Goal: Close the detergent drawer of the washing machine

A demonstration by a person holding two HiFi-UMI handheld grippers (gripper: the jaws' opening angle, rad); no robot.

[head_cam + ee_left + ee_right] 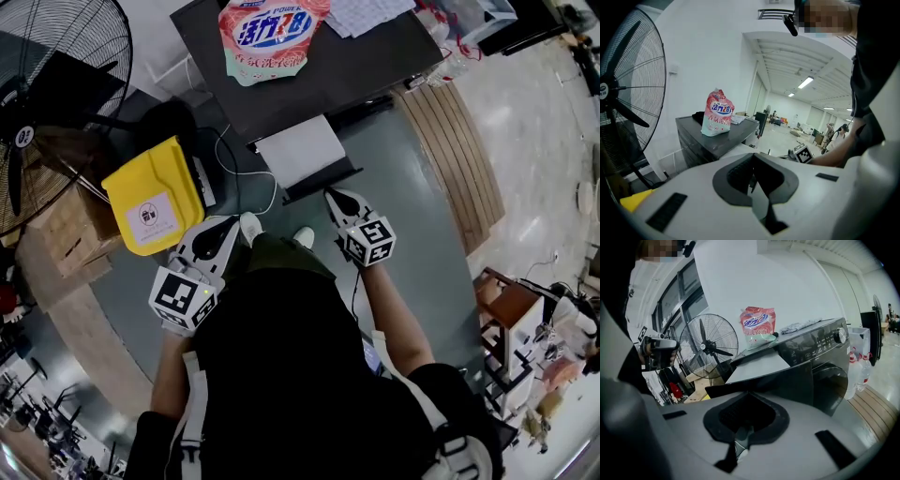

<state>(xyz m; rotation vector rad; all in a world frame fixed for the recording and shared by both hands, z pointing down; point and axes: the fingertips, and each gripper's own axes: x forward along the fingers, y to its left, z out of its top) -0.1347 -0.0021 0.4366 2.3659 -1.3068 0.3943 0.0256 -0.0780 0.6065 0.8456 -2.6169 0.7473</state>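
Observation:
The dark grey washing machine stands ahead, with a pink detergent bag on its top. Its detergent drawer is pulled out, showing a pale tray behind a dark front panel. In the right gripper view the drawer juts toward me just beyond the jaws. My right gripper is shut and empty, its tip right at the front panel; contact cannot be told. My left gripper is shut and empty, lower left of the drawer, over the floor. The left gripper view shows the machine and bag.
A yellow box lies on the floor left of the drawer, beside cardboard boxes. A large standing fan is at far left. A wooden pallet lies right of the machine. A white cable runs under the drawer.

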